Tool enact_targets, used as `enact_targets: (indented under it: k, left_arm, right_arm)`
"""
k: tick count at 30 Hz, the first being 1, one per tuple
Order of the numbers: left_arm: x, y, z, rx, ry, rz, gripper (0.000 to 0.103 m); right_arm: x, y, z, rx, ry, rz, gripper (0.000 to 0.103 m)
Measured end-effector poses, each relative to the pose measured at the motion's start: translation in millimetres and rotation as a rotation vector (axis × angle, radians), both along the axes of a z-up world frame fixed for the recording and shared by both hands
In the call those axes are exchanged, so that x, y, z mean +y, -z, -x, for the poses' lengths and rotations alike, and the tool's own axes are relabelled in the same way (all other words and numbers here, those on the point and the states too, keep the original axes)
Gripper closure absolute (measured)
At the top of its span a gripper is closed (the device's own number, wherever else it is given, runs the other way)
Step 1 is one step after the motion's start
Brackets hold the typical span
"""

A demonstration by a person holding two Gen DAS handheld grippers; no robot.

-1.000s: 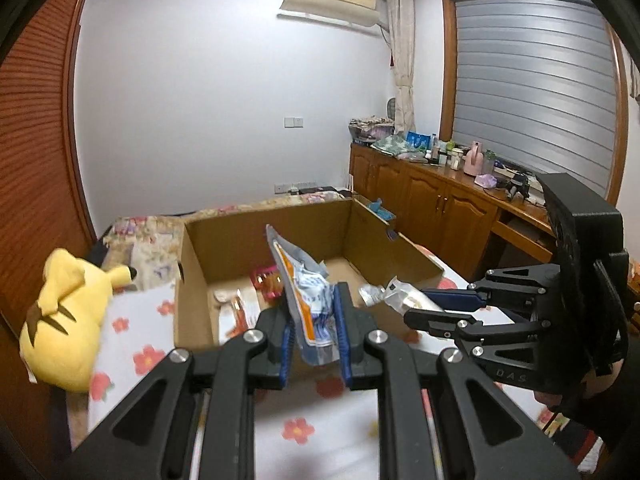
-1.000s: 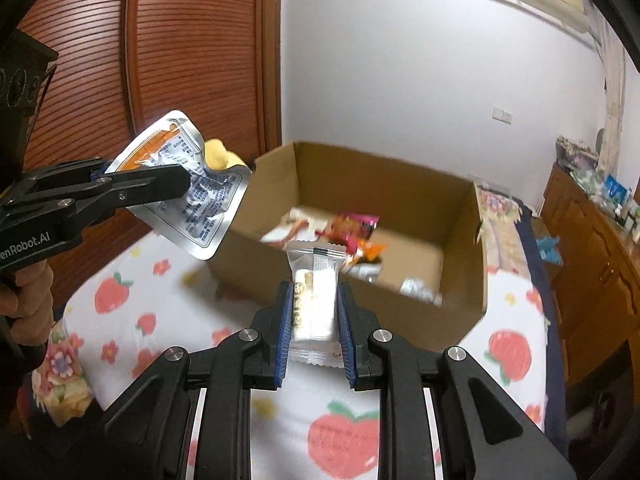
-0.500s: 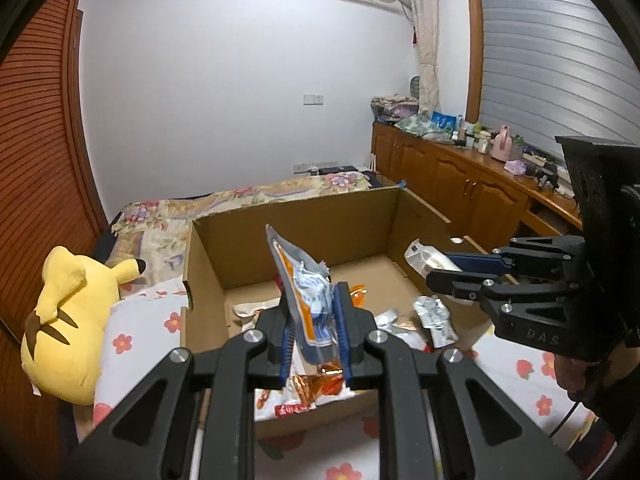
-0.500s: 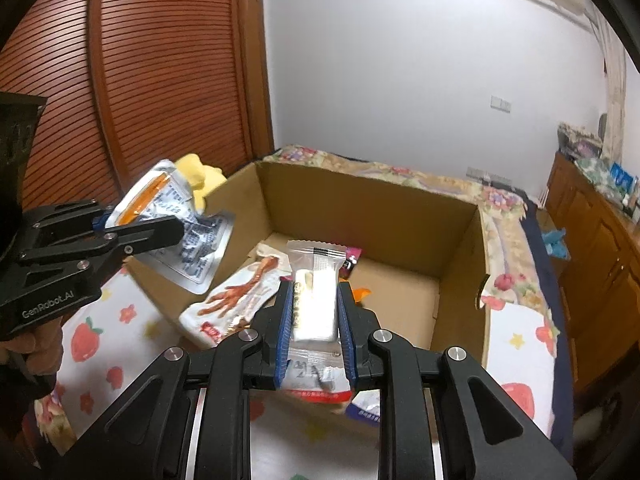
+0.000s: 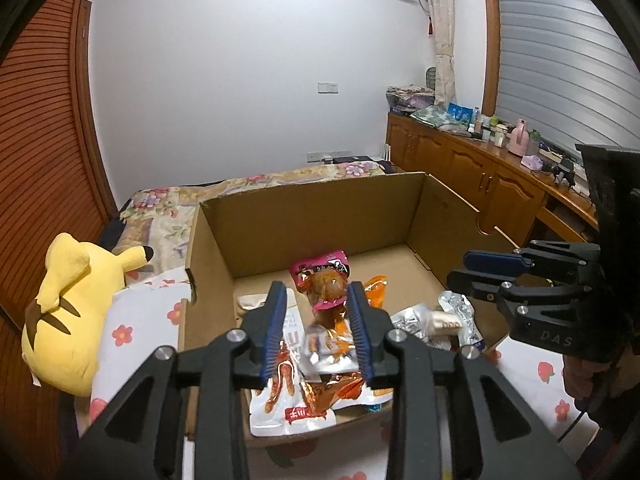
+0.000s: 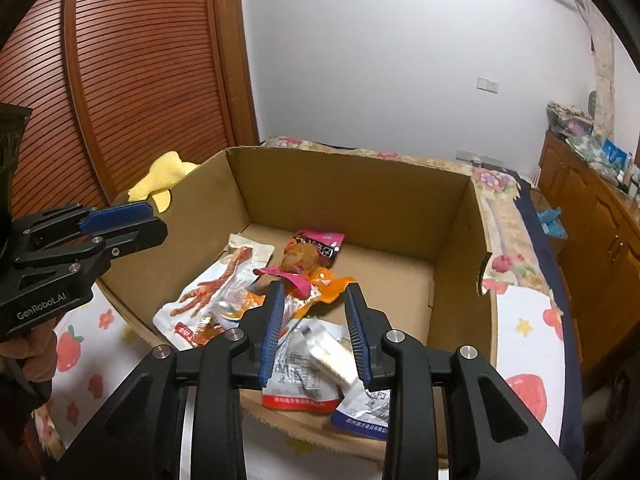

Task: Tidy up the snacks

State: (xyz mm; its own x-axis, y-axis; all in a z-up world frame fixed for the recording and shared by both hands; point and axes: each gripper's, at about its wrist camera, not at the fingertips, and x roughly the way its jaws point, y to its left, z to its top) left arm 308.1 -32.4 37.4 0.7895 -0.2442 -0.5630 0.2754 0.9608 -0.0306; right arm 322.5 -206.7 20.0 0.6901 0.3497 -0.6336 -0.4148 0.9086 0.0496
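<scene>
Jaws of left gripper [image 5: 316, 320] and right gripper [image 6: 314, 320] are opening, empty; snack packets are dropping into the brown cardboard box [image 6: 352, 188]; withdraw straight up, clear of its walls.

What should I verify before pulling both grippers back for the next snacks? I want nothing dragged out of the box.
1. Left gripper has just opened, nothing between its pads: ok.
2. Right gripper has just opened; the clear-wrapped bar lies loose below it: ok.
3. Silver pouch rests on the pile inside the cardboard box: ok.
4. Bar clear of the right fingers: cannot tell, it lies close under them.
5. Box upright on the bed, walls standing: ok.
6. More snacks left outside the box: cannot tell.
</scene>
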Motion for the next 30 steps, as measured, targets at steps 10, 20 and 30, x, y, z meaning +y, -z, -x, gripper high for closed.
enact_targets:
  k: [10,20,30]
  left_arm:
    - [3.6,-16.1,59.8,-0.068,-0.016,-0.002,0.055]
    - [6.4,-41.4,116.1,-0.147,-0.039,-0.016,0.042]
    - [15.7,-62.8,150.8,-0.188,-0.104,-0.021,0.014]
  right_arm:
    - [-10.5,-22.2,53.8,-0.089,0.04,-0.035,0.056]
    - [-14.4,-53.3,108.7,-0.194,0.082,-0.046,0.04]
    - [-22.0,-74.1,142.5,-0.286,0.162,-0.057,0.01]
